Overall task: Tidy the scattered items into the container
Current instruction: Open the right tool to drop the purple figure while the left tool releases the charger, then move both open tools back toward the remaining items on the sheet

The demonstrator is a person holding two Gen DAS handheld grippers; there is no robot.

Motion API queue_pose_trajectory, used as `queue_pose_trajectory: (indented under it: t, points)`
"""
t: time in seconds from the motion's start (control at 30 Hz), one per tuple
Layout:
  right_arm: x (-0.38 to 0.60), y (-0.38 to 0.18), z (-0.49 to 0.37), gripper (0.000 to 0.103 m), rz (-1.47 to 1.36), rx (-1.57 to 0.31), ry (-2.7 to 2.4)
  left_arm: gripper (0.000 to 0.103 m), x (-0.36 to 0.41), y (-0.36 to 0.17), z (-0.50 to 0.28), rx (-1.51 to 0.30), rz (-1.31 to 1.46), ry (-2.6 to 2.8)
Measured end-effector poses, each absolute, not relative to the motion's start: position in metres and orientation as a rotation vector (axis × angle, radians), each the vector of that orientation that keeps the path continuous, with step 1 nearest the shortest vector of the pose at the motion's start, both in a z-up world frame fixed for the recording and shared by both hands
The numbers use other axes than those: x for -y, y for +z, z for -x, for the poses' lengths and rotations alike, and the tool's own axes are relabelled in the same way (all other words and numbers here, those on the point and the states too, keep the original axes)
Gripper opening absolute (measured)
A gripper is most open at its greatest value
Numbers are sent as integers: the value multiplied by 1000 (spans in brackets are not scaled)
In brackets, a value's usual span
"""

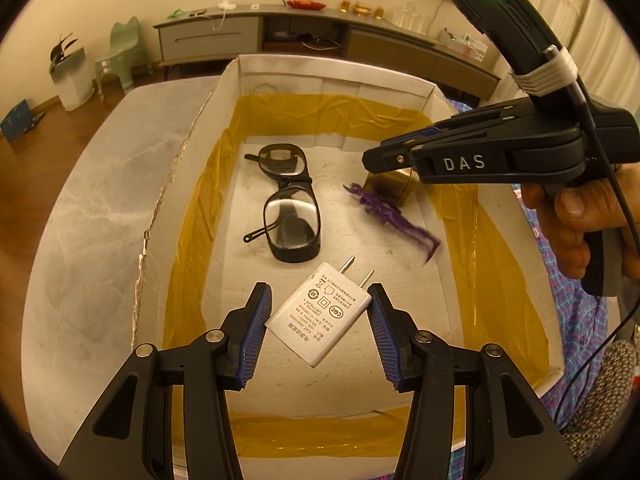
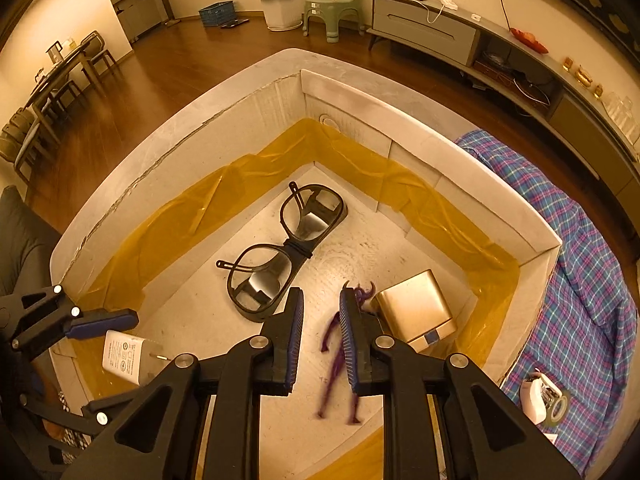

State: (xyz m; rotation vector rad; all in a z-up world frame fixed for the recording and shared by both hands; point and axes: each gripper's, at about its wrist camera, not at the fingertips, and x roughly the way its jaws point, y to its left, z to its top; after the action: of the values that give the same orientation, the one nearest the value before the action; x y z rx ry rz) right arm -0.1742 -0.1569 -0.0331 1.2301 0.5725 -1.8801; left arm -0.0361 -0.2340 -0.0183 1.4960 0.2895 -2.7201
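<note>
Left gripper (image 1: 318, 320) hangs over the box (image 1: 332, 74), jaws wide around the white plug adapter (image 1: 320, 318), pads barely touching.
Right gripper (image 2: 320, 340), slightly parted, releases the purple figurine (image 2: 340, 356); lift both straight up, clear of the goggles (image 1: 286, 204) ahead.

Stool: green plastic stool (image 2: 335, 4), by wall.
Planter: white planter (image 2: 280, 4), beside stool.
Crate: blue crate (image 2: 217, 13), on floor.

White charger (image 1: 318, 316) between spread left tongs (image 1: 319, 320), glasses (image 1: 286, 204), purple figure (image 1: 394, 216) in box (image 1: 332, 76)
</note>
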Motion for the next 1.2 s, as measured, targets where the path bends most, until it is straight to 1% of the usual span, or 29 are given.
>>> queue_pose_trajectory:
  t: [0.4, 0.63, 0.97, 1.2]
  points:
    - [140, -23, 165, 20, -1228, -538, -1876, 52, 235, -9, 32, -332, -1484, -2714]
    - [127, -21, 159, 20, -1228, -514, -1861, 52, 230, -2, 27, -318, -1475, -2709]
    - [99, -5, 141, 21, -1197, -358, -1818, 52, 205, 17, 17, -281, -1454, -2735]
    - [62, 17, 111, 22, -1079, -251, -1818, 52, 177, 38, 0, -249, -1367, -2810]
